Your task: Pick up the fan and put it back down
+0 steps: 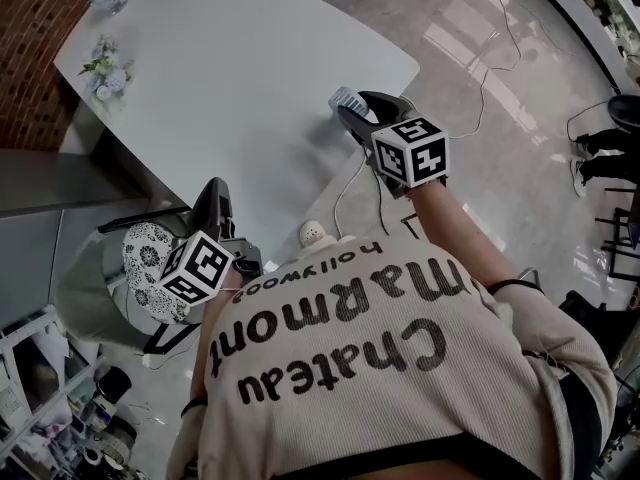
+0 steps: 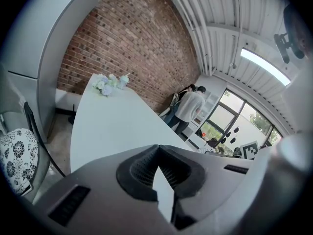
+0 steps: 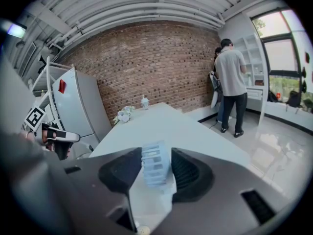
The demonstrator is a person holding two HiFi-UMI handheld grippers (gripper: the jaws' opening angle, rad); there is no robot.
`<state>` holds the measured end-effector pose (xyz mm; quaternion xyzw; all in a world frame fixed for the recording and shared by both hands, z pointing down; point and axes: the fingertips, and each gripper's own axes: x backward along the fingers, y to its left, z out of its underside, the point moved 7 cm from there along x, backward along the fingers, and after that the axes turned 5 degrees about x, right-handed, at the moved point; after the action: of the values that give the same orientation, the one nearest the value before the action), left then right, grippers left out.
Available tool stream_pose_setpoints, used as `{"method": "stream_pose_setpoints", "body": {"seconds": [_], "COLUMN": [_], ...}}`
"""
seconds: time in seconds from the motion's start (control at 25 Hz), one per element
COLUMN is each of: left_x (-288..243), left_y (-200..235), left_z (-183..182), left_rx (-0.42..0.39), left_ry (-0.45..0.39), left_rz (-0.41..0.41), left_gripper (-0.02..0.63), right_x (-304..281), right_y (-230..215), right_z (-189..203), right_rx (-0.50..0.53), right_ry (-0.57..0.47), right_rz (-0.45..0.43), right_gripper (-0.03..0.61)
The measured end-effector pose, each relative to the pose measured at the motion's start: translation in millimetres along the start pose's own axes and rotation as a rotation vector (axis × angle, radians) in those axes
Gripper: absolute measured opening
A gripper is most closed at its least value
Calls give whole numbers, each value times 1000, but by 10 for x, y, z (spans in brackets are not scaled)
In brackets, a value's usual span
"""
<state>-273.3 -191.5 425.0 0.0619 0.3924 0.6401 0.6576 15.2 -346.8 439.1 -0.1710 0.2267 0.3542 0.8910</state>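
Fan point(image 3: 155, 164): small, pale blue and slatted, clamped between the two pads of the right tongs point(image 1: 360, 108), at their tip. It lies over the edge of the white table point(image 1: 230, 78); whether it rests on the table or is lifted clear cannot be told. The right forearm reaches forward, the tongs tilted downward, with the marker cube point(image 1: 410, 151) behind the jaws. The left tongs point(image 1: 214, 200) have their jaw tips together with nothing between. They are held low, well apart from the right tongs, and tilted toward the table, with a patterned chair cushion point(image 1: 145, 258) beside them.
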Motion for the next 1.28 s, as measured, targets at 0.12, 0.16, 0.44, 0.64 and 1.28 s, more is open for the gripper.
{"method": "stream_pose_setpoints", "body": {"seconds": [0.12, 0.16, 0.44, 0.64, 1.28], "left_x": [-9, -10, -25, -13, 90], "left_y": [2, -2, -64, -64, -56], "left_z": [19, 22, 73, 48, 45], "left_rx": [0, 0, -6, -2, 2], "left_ry": [1, 1, 13, 8, -14], "left_rz": [-2, -3, 5, 0, -10], "left_gripper": [2, 2, 2, 2, 2], "right_x": [-6, -6, -1, -1, 14], "right_y": [2, 6, 32, 50, 93], "right_z": [11, 13, 20, 13, 31], "right_rx": [8, 12, 33, 41, 61], "right_ry": [-3, -3, 12, 24, 42], "right_rz": [-5, -7, -20, -36, -46], "right_gripper": [190, 192, 193, 195, 204]}}
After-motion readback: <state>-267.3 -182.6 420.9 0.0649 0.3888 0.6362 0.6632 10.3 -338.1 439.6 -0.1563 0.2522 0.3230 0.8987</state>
